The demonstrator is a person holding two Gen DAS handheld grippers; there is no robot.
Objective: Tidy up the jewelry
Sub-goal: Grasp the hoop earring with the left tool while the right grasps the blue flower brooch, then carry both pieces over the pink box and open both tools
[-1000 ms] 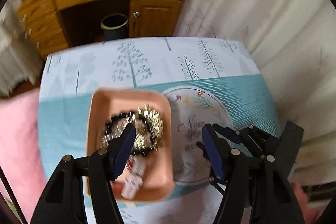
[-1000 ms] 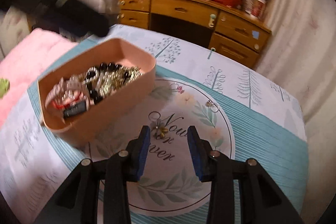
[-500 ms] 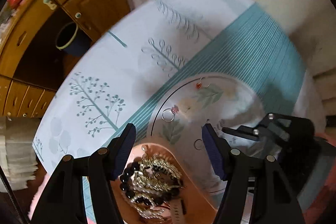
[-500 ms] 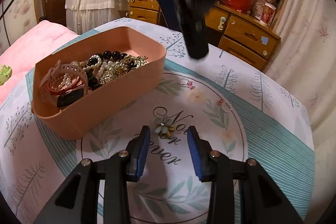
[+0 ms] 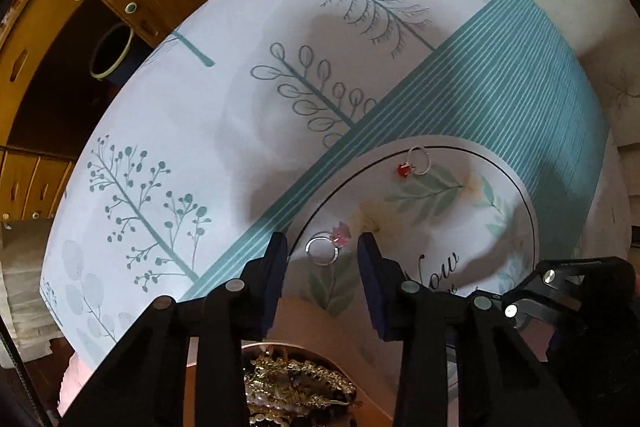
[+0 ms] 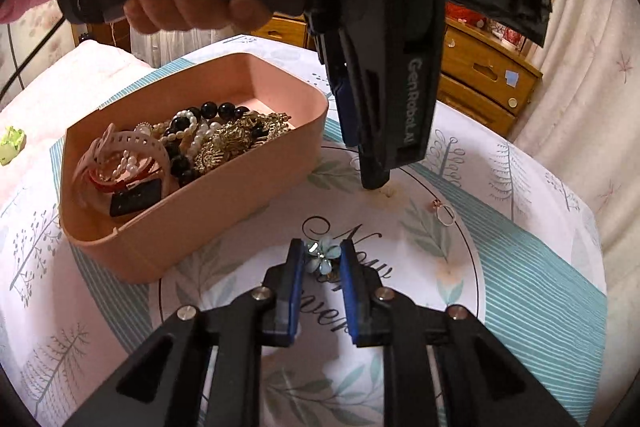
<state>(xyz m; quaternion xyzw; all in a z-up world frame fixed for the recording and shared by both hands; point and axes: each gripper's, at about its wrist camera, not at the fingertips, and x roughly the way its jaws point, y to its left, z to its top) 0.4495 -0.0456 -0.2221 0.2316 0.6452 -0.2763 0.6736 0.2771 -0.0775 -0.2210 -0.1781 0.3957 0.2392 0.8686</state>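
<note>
Within the last second the left gripper [image 5: 322,253] had swung off the pink tray [image 6: 224,223] to bracket, still open, a pink-stoned ring [image 5: 326,247] just beside it — while the right gripper [image 6: 320,261] had narrowed around a blue flower brooch [image 6: 322,259] near the tray, contact unclear.

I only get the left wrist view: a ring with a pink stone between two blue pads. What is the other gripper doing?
Observer: The right gripper has a blue flower brooch between its pads, which sit close against both sides. I cannot tell if it is clamped.
Operator: And the box? I see only gold chains.
Observer: The pink box also holds a pink watch strap, pearls and black beads.
</note>
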